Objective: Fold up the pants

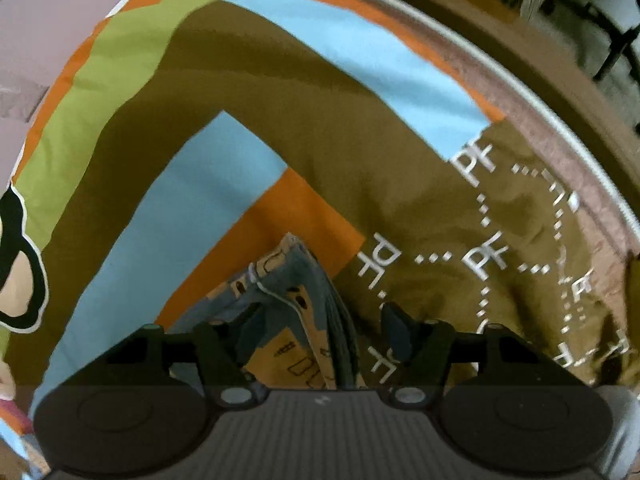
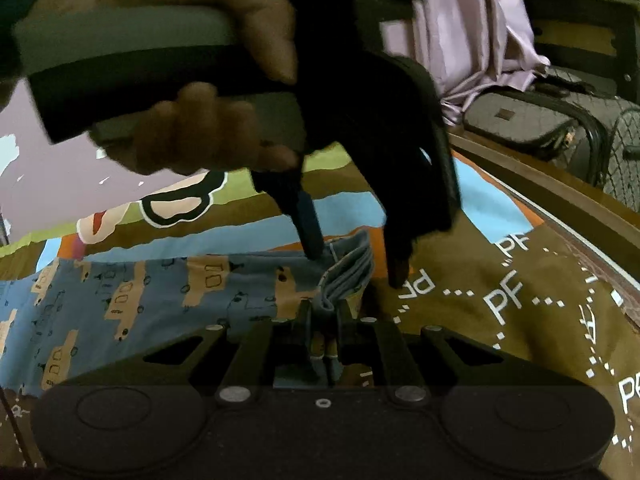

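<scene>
The pants (image 2: 132, 300) are blue-grey with tan car prints and lie flat across the patterned bedspread (image 2: 500, 320), stretching to the left. My right gripper (image 2: 323, 312) is shut on the bunched end of the pants at their right end. My left gripper (image 1: 320, 312) is open, its fingers (image 1: 394, 320) straddling the same folded end (image 1: 296, 304). In the right wrist view the left gripper (image 2: 356, 268) points down from above, held by a hand, one finger on the pants and one on the bedspread.
The bedspread (image 1: 304, 132) has brown, blue, orange and green patches with white "PF" lettering. The bed's wooden edge (image 2: 560, 184) runs along the right. A grey suitcase (image 2: 532, 120) and a lilac curtain (image 2: 468, 28) stand beyond it.
</scene>
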A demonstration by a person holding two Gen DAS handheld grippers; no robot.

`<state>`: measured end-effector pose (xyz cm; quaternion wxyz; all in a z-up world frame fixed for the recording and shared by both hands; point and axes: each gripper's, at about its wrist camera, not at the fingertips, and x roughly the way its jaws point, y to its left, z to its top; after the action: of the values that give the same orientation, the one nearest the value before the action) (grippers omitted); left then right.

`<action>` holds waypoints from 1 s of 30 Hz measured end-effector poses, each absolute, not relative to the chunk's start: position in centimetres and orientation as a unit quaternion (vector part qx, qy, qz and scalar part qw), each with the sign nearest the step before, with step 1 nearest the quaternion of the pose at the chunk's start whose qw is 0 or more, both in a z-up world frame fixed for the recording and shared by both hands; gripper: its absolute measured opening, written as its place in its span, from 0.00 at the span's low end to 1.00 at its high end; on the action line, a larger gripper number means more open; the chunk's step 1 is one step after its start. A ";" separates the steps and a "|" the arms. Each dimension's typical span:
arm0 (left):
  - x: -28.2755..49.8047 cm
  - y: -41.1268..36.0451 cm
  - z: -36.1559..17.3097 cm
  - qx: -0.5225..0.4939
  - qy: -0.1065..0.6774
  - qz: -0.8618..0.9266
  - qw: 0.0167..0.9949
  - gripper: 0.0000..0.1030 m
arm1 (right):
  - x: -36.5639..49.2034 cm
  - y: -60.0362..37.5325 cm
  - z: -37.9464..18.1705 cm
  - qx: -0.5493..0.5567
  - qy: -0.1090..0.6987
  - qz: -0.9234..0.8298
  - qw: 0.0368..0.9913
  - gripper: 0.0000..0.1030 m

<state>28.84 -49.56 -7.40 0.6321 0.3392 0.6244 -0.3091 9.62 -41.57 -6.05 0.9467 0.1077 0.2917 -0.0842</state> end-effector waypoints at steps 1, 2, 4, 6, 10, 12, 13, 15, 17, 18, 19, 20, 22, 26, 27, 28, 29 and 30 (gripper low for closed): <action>28.6 -49.7 -7.6 0.349 0.623 -0.303 0.631 0.55 | 9.6 -41.4 -6.0 0.105 0.291 -0.082 0.947 0.12; 28.5 -49.7 -7.8 0.355 0.623 -0.299 0.630 0.47 | 9.6 -41.3 -6.0 0.104 0.291 -0.081 0.948 0.12; 28.4 -49.4 -7.9 0.354 0.622 -0.293 0.634 0.15 | 9.5 -41.3 -5.9 0.104 0.290 -0.082 0.948 0.12; 28.5 -48.7 -7.7 0.341 0.623 -0.297 0.638 0.12 | 9.5 -41.5 -6.0 0.107 0.290 -0.082 0.947 0.12; 29.1 -46.6 -7.1 0.298 0.628 -0.312 0.648 0.10 | 9.5 -41.5 -6.0 0.109 0.291 -0.091 0.946 0.22; 29.5 -45.5 -6.6 0.273 0.633 -0.317 0.651 0.10 | 9.4 -41.6 -6.0 0.116 0.291 -0.092 0.945 0.33; 29.8 -44.9 -6.3 0.259 0.636 -0.318 0.654 0.10 | 9.4 -41.7 -6.0 0.120 0.290 -0.091 0.945 0.39; 30.3 -43.6 -5.7 0.235 0.638 -0.325 0.658 0.10 | 9.5 -41.7 -6.0 0.123 0.288 -0.086 0.946 0.40; 30.4 -42.3 -5.0 0.219 0.634 -0.335 0.662 0.10 | 9.5 -41.5 -5.9 0.122 0.280 -0.079 0.949 0.39; 30.8 -41.7 -4.6 0.210 0.633 -0.340 0.663 0.10 | 9.5 -41.2 -5.7 0.117 0.275 -0.075 0.951 0.36; 30.9 -40.9 -4.2 0.197 0.633 -0.344 0.665 0.10 | 9.4 -40.9 -5.6 0.109 0.269 -0.069 0.954 0.27; 31.0 -40.3 -3.9 0.185 0.633 -0.348 0.667 0.10 | 9.4 -40.6 -5.5 0.101 0.265 -0.065 0.957 0.21; 31.4 -38.9 -3.0 0.159 0.630 -0.353 0.673 0.10 | 9.2 -39.7 -5.1 0.089 0.252 -0.051 0.962 0.15; 31.9 -34.5 -1.1 0.100 0.621 -0.363 0.687 0.09 | 8.8 -37.3 -3.8 0.056 0.222 -0.012 0.973 0.14; 32.1 -33.5 -0.9 0.087 0.618 -0.365 0.690 0.09 | 8.8 -36.5 -3.4 0.047 0.218 -0.003 0.975 0.14; 32.3 -32.5 -0.7 0.073 0.614 -0.368 0.694 0.09 | 8.8 -35.7 -3.0 0.041 0.215 0.005 0.976 0.14; 32.3 -30.9 -0.2 0.061 0.609 -0.372 0.698 0.09 | 8.8 -35.0 -2.6 0.033 0.212 0.015 0.977 0.14; 32.4 -29.9 -0.3 0.053 0.603 -0.374 0.703 0.09 | 9.0 -34.1 -2.2 0.023 0.211 0.024 0.977 0.14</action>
<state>32.36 -29.89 -0.31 0.7030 0.0532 0.6026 -0.3740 8.95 -34.11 -2.23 0.9769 0.0228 0.2110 0.0236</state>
